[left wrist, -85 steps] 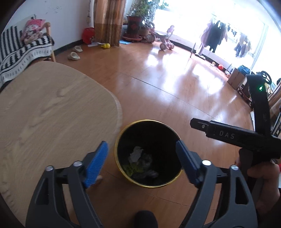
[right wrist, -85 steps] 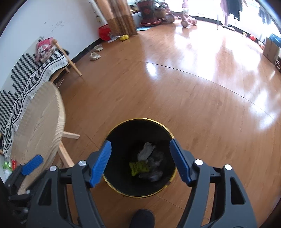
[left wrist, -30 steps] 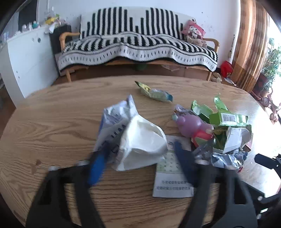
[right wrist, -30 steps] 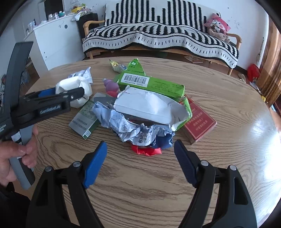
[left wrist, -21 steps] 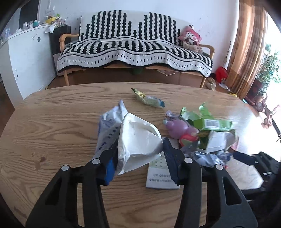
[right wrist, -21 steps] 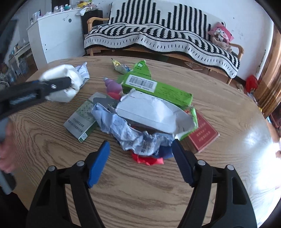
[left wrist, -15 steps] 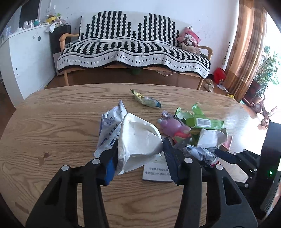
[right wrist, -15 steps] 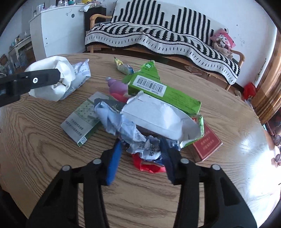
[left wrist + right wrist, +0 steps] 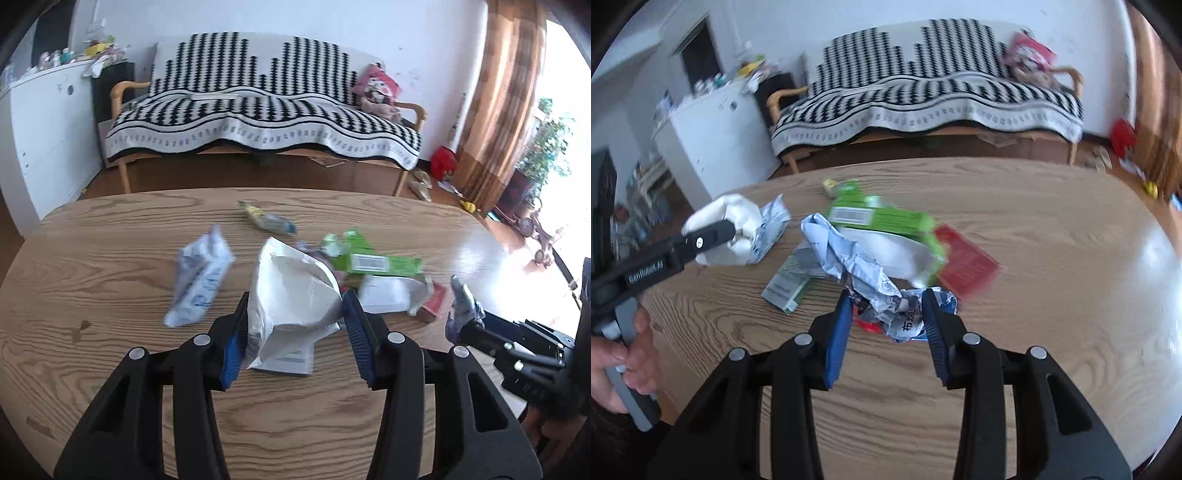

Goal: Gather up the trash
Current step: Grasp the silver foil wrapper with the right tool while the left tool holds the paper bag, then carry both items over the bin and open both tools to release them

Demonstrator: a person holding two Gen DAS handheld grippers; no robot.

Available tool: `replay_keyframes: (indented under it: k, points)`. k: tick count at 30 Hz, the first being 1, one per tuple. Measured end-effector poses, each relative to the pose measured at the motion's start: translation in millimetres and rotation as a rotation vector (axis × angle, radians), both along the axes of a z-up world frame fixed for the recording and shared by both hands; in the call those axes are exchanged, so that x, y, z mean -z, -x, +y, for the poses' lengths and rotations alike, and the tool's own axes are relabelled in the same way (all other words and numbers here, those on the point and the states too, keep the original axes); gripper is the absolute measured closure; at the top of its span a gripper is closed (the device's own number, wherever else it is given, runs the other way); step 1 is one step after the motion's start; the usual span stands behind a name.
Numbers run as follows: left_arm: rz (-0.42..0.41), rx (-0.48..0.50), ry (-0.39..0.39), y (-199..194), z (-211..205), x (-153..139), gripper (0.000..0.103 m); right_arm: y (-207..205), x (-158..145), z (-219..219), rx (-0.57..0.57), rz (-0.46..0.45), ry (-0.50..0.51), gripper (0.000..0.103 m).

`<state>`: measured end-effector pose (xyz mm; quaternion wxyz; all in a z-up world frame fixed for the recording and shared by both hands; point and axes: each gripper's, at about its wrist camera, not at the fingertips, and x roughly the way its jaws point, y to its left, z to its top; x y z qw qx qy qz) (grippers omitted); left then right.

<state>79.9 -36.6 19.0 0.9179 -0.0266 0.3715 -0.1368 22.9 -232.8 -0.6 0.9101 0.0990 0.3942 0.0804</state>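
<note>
1. Gripping a crumpled white paper bag (image 9: pixel 291 302), the left gripper (image 9: pixel 293 332) has its blue pads pressed against both sides of the bag above the wooden table (image 9: pixel 110 258).
2. The right gripper (image 9: pixel 884 325) clamps a crinkled silver-blue wrapper (image 9: pixel 860 269) between its narrow jaws; the wrapper's upper end rises toward the green carton (image 9: pixel 882 218).
3. A white and blue packet (image 9: pixel 201 284) lies on the table, left of the held bag.
4. The green carton, torn open with its white inside showing, lies behind the wrapper, and a red flat box (image 9: pixel 967 262) lies just beside it on the right.
5. A grey-green flat box (image 9: pixel 786 288) lies left of the wrapper, and a scrap of red (image 9: pixel 868 325) shows under it.
6. A small snack wrapper (image 9: pixel 269 221) lies farther back, apart from the pile.
7. A sofa with a black-and-white striped cover (image 9: pixel 258 122) stands behind the table.
</note>
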Motion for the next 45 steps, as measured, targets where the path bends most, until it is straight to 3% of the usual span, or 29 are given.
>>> replay_keyframes:
  k: [7,15,26,35,40,45]
  points:
    - [-0.011,0.138,-0.012,21.6,-80.4,-5.7,0.055,52.7,-1.1,-95.9,0.172,0.013,-0.018,0.065]
    - [-0.017,0.371,-0.029,73.2,-211.5,-4.0,0.055,134.6,8.9,-209.8,0.380,0.019,-0.037,0.065]
    - [0.015,0.698,-0.018,165.0,-379.5,27.5,0.055,262.6,57.0,-348.1,0.696,0.105,-0.074,0.064]
    - [0.061,0.818,-0.034,199.2,-449.5,60.3,0.055,322.5,118.7,-401.0,0.812,0.263,-0.133,0.064]
    - [0.078,0.840,-0.037,201.9,-471.9,68.3,0.055,331.0,128.9,-410.0,0.825,0.292,-0.153,0.064]
    - [0.082,0.849,-0.040,203.9,-481.8,74.1,0.055,313.5,124.0,-414.0,0.833,0.284,-0.156,0.061]
